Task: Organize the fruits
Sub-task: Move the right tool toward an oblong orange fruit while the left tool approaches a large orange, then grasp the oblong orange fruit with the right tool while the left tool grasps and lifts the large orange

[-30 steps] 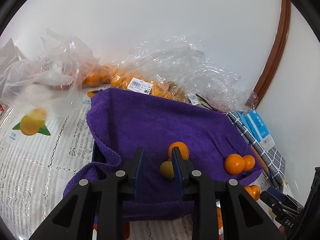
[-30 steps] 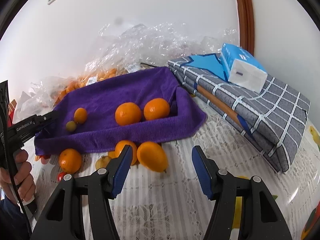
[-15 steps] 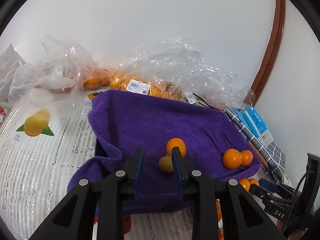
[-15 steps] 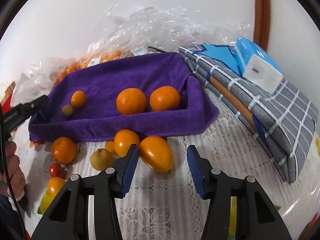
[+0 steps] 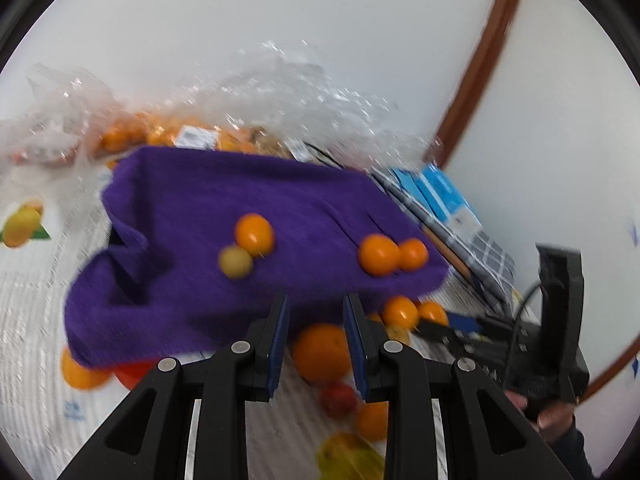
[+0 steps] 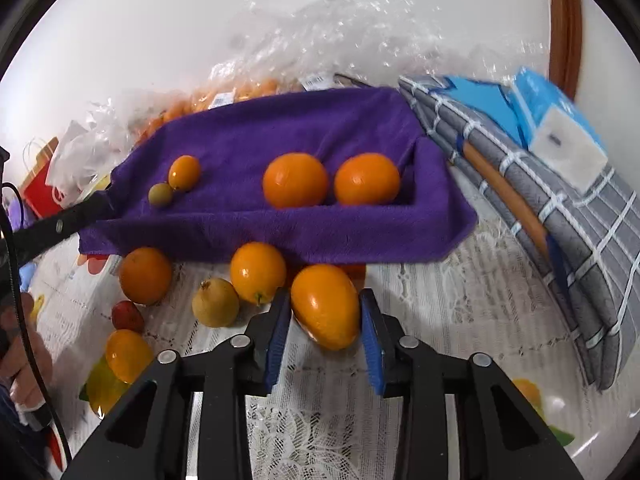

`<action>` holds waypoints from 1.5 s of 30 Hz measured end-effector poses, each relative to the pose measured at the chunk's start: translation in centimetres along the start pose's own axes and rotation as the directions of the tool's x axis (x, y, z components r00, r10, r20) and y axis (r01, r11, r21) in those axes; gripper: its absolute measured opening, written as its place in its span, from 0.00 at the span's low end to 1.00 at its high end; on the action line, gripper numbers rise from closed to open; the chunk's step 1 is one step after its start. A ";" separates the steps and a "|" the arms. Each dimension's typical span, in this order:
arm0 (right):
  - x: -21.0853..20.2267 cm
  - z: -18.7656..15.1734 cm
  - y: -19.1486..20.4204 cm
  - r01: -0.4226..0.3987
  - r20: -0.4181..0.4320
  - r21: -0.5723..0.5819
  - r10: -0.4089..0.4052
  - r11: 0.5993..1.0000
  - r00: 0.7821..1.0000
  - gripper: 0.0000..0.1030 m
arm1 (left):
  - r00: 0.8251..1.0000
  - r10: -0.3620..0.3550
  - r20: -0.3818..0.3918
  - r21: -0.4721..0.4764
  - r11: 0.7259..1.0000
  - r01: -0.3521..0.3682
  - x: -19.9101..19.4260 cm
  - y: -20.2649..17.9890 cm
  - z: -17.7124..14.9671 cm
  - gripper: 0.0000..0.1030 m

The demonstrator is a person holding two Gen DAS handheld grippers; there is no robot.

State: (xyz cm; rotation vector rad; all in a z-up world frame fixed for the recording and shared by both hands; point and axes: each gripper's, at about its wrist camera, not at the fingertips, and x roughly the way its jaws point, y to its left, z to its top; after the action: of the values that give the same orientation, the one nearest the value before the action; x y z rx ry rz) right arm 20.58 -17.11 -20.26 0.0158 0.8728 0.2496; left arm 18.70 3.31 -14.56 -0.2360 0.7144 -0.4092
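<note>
A purple towel [image 6: 280,128] lines a tray and holds two oranges [image 6: 295,179], a small orange fruit [image 6: 184,172] and a small green-yellow fruit [image 6: 161,194]. Several loose fruits lie on the lace tablecloth in front of it. My right gripper [image 6: 322,326] is open with its jaws on either side of an oval orange fruit [image 6: 325,305]; contact cannot be told. My left gripper [image 5: 316,338] is open and empty, with a loose orange [image 5: 320,352] behind its jaws, below the towel's [image 5: 240,216] front edge.
Clear plastic bags of small oranges [image 6: 240,88] lie behind the towel against the wall. Folded grey checked cloth [image 6: 560,208] with a blue tissue pack [image 6: 552,120] lies to the right. A red fruit [image 6: 127,316], a tan fruit [image 6: 215,302] and more oranges lie front left.
My right gripper has moved forward and narrowed around the oval orange fruit. My left gripper has pulled back and swung right, from over the towel to the loose fruits in front.
</note>
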 end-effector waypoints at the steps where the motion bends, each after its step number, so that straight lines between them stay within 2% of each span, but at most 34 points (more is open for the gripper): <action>1: -0.3 -0.1 0.0 -0.010 0.011 0.002 0.010 1.000 1.000 0.33 | 1.000 -0.002 -0.012 0.006 1.000 0.002 0.0 -0.2 -0.3 0.26; 3: -1.0 -0.3 -0.3 -0.015 0.040 0.017 0.015 1.000 0.999 0.33 | 0.999 0.005 -0.039 0.019 1.000 -0.004 0.4 -0.6 -1.0 0.26; 5: -1.7 -0.7 -0.7 -0.007 0.062 0.029 0.005 1.000 0.998 0.33 | 0.998 0.022 -0.052 0.035 0.999 -0.020 0.7 -1.1 -1.3 0.32; 7: -2.1 -1.1 -1.1 -0.004 0.065 0.039 0.002 0.999 0.998 0.33 | 0.997 0.066 -0.046 0.054 0.997 -0.063 1.2 -1.4 -1.4 0.42; 9: -2.3 -1.4 -1.3 -0.027 0.065 0.050 0.023 0.998 0.998 0.33 | 0.996 0.066 -0.065 0.070 0.996 -0.061 1.8 -1.7 -1.4 0.42; 12: -1.9 -1.3 -1.1 -0.018 0.052 0.053 0.016 0.998 0.999 0.33 | 0.993 0.073 -0.091 0.082 0.994 -0.065 2.6 -2.2 -1.5 0.49; 15: -1.7 -1.2 -1.0 -0.023 0.050 0.045 0.021 0.999 0.999 0.33 | 0.989 0.106 -0.105 0.096 0.991 -0.096 3.3 -2.5 -1.4 0.50; 18: -2.0 -1.3 -0.8 -0.014 0.072 0.034 0.011 0.999 0.997 0.33 | 0.973 0.168 -0.161 0.092 0.984 -0.154 4.6 -2.2 -1.5 0.46; 20: -2.2 -1.4 -0.6 -0.016 0.083 0.025 0.013 1.000 0.996 0.33 | 0.980 0.140 -0.143 0.089 0.988 -0.128 4.3 -2.2 -1.5 0.39; 23: -2.5 -1.5 -0.7 -0.027 0.094 0.029 0.024 0.999 0.995 0.33 | 0.984 0.119 -0.132 0.068 0.992 -0.111 3.9 -1.9 -1.6 0.39; 28: -2.8 -1.5 -1.1 -0.040 0.116 0.050 0.034 0.998 0.993 0.33 | 0.996 0.084 -0.036 0.020 0.996 -0.083 2.1 -1.3 -1.2 0.39; 33: -3.2 -1.6 -1.3 -0.055 0.137 0.053 0.048 0.997 0.989 0.33 | 0.994 0.104 0.044 -0.007 0.995 -0.104 0.8 -1.0 -0.6 0.39; 37: -3.5 -1.6 -1.4 -0.070 0.152 0.063 0.060 0.996 0.987 0.33 | 0.992 0.101 0.074 -0.044 0.994 -0.098 0.1 -0.4 -0.2 0.39; 45: -4.2 -1.9 -2.0 -0.057 0.186 0.099 0.038 0.993 0.982 0.33 | 0.986 0.130 0.105 -0.032 0.991 -0.127 -0.3 -0.5 -0.1 0.39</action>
State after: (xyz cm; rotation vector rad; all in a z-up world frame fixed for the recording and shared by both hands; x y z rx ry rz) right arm 16.99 -20.18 -18.59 0.1543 0.7011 0.2432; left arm 18.26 3.02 -14.31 -0.2323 0.6256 -0.2628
